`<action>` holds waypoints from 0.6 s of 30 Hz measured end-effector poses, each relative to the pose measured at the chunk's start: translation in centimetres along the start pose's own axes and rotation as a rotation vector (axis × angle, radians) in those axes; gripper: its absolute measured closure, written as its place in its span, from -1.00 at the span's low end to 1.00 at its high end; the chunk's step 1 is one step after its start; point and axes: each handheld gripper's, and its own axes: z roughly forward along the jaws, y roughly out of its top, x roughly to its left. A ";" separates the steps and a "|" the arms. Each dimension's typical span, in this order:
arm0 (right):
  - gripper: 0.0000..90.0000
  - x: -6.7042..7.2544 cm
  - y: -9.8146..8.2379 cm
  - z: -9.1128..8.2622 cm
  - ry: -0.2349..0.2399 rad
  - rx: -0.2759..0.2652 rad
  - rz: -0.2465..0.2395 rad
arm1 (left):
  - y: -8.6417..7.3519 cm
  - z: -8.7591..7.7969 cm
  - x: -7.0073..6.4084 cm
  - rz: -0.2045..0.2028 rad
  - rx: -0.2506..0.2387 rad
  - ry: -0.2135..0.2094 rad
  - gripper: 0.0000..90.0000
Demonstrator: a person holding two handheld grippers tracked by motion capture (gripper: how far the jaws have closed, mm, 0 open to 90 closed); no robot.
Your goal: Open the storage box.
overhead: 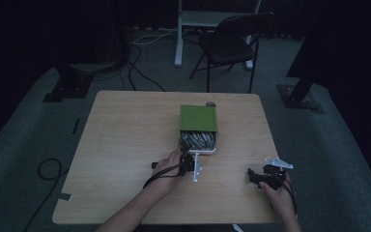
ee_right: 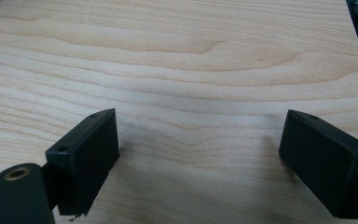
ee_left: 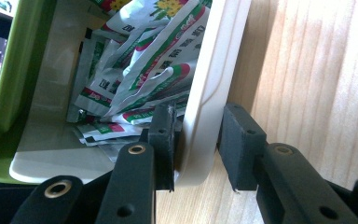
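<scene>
The green box (overhead: 198, 118) sits in the middle of the desk (overhead: 125, 145). Its white tray (ee_left: 209, 93) of packets (ee_left: 154, 60) is partly pulled out. The left gripper (ee_left: 196, 140) pinches the tray's front wall. The right gripper (ee_right: 198, 158) rests apart, jaws wide, holding nothing. The tray probably still needs sliding.

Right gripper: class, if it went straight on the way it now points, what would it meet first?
Probably the bare wooden table: the right gripper is open with nothing between its jaws, and only wood lies ahead. Depth is hard to judge, so it might skim past.
</scene>
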 end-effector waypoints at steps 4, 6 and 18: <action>-0.75 0.0 0.0 0.0 0.000 0.000 0.001 | 0.0 -0.3 -0.2 0.003 0.000 -0.001 0.52; -0.75 0.0 0.0 0.0 0.000 0.000 0.000 | 0.0 -0.5 -0.3 0.003 -0.002 -0.002 0.52; -0.75 0.0 0.0 0.0 0.000 0.000 0.000 | 0.1 -1.2 -0.8 0.000 -0.006 -0.008 0.52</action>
